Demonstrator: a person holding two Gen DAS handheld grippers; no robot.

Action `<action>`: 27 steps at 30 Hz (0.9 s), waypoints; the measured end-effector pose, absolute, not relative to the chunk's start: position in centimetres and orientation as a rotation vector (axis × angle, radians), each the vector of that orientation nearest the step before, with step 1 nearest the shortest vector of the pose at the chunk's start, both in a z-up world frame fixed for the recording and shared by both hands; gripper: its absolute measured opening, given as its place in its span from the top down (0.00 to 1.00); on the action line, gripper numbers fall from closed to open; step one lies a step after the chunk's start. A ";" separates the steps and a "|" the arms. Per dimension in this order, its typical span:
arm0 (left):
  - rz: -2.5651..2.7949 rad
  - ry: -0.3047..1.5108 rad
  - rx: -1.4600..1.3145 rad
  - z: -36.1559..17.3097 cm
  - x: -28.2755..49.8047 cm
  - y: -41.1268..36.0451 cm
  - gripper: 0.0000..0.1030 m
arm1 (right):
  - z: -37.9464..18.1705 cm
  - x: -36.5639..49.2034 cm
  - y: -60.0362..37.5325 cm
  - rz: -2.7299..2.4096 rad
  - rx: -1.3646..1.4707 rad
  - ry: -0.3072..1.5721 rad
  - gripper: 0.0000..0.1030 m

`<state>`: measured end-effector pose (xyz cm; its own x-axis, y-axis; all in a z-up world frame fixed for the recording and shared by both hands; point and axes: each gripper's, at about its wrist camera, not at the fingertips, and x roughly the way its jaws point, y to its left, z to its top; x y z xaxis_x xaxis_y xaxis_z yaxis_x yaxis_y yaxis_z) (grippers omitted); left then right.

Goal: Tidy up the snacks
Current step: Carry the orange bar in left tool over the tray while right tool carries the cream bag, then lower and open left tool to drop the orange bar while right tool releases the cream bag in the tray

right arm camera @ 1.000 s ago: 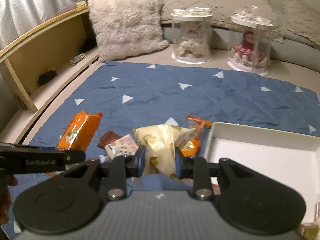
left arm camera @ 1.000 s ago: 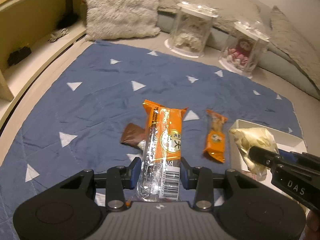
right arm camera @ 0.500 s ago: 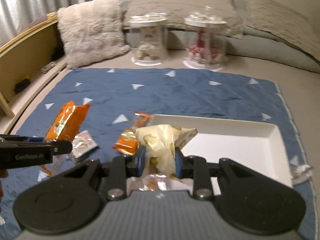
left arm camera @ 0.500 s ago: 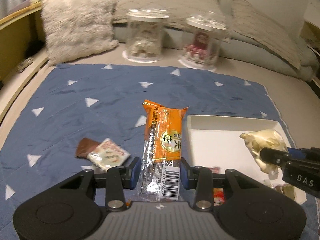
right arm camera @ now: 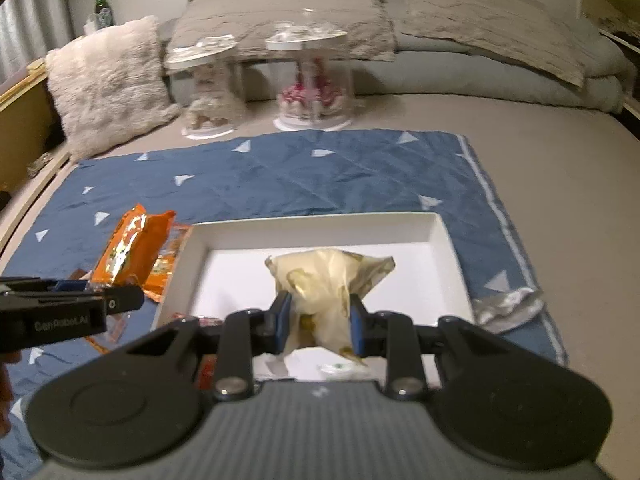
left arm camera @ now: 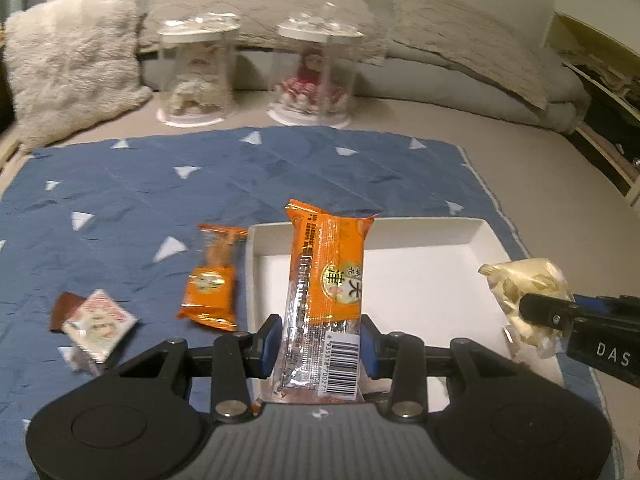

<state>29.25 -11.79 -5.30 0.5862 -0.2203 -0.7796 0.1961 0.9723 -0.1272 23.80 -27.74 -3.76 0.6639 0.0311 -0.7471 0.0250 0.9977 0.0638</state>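
My left gripper [left arm camera: 319, 340] is shut on a long orange snack pack [left arm camera: 326, 276] with a barcode end, held over the left part of the white tray [left arm camera: 486, 232]. My right gripper [right arm camera: 319, 322] is shut on a pale yellow snack bag [right arm camera: 324, 280], above the middle of the white tray [right arm camera: 440, 228]. The yellow bag [left arm camera: 524, 284] also shows at the right of the left wrist view, and the orange pack [right arm camera: 128, 244] at the left of the right wrist view. On the blue cloth [left arm camera: 240, 168] lie a small orange packet [left arm camera: 210, 284] and a white-and-brown packet [left arm camera: 96, 320].
Two clear display jars [left arm camera: 196, 72] [left arm camera: 316, 68] with dolls stand behind the cloth, with pillows [left arm camera: 72, 56] further back. A crumpled silver wrapper [right arm camera: 506, 306] lies right of the tray. A wooden shelf edge [right arm camera: 24, 92] runs along the left. Small items lie at the tray's near edge.
Both grippers have swung to the right with their snacks, from over the loose packets on the cloth to over the white tray. Both grips stay unchanged.
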 end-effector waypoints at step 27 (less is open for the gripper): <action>-0.218 1.076 -0.305 -15.0 36.6 -15.9 0.59 | -11.2 31.5 -34.0 -0.115 0.136 0.995 0.66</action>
<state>36.64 -15.94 -15.01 0.4598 -0.3210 -0.8280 0.0273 0.9370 -0.3482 31.52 -34.04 -11.22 0.5398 -0.0345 -0.8411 0.1587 0.9854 0.0615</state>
